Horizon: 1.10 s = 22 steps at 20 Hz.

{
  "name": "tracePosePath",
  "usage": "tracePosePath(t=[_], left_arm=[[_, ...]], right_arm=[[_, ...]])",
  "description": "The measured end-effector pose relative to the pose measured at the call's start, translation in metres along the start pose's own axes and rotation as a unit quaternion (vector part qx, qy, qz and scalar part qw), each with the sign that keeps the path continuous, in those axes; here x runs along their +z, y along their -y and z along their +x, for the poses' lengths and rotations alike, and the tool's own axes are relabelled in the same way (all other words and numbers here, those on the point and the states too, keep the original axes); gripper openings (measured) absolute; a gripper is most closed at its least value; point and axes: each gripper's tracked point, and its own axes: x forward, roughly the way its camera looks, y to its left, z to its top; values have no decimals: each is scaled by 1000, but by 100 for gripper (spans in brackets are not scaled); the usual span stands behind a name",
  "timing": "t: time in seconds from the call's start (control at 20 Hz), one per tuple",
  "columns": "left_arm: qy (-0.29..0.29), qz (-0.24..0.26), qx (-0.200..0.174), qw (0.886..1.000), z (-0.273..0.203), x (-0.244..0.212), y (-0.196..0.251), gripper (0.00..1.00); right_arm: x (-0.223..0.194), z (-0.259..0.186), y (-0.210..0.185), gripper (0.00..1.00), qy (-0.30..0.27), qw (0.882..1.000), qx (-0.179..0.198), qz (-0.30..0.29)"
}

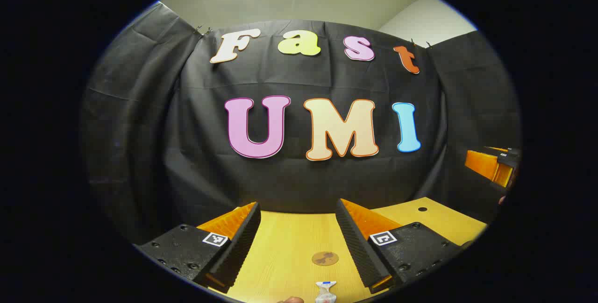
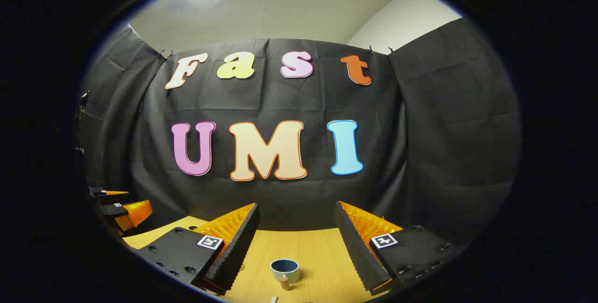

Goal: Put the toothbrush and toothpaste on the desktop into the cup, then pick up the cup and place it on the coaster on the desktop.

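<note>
In the left gripper view, the left gripper point(image 1: 297, 242) hangs above the wooden desktop point(image 1: 285, 247) with its fingers spread wide and empty; between them lies the round brown coaster point(image 1: 325, 258), and nearer the camera the toothpaste point(image 1: 325, 291) at the bottom edge. In the right gripper view, the right gripper point(image 2: 296, 247) is likewise spread and empty, the blue cup point(image 2: 285, 270) standing upright on the desktop between its fingers, touching neither

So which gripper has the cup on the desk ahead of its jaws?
The right gripper: the blue cup stands upright between its open jaws. The left gripper faces the round brown coaster instead.
</note>
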Motion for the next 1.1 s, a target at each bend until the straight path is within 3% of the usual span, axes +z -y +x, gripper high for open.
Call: tracePosePath(t=[0.45, 0.75, 1.1], left_arm=[[-1, 8, 2, 1000, 9, -1, -2, 94], [-3, 5, 7, 1000, 9, -5, -4, 94], [1, 14, 9, 1000, 8, -5, -6, 94]], right_arm=[[-11, 12, -18, 96, -12, 1000, 24, -9], [-18, 16, -23, 99, -18, 999, 30, -13], [-56, 20, -32, 100, -69, 996, 44, -18]])
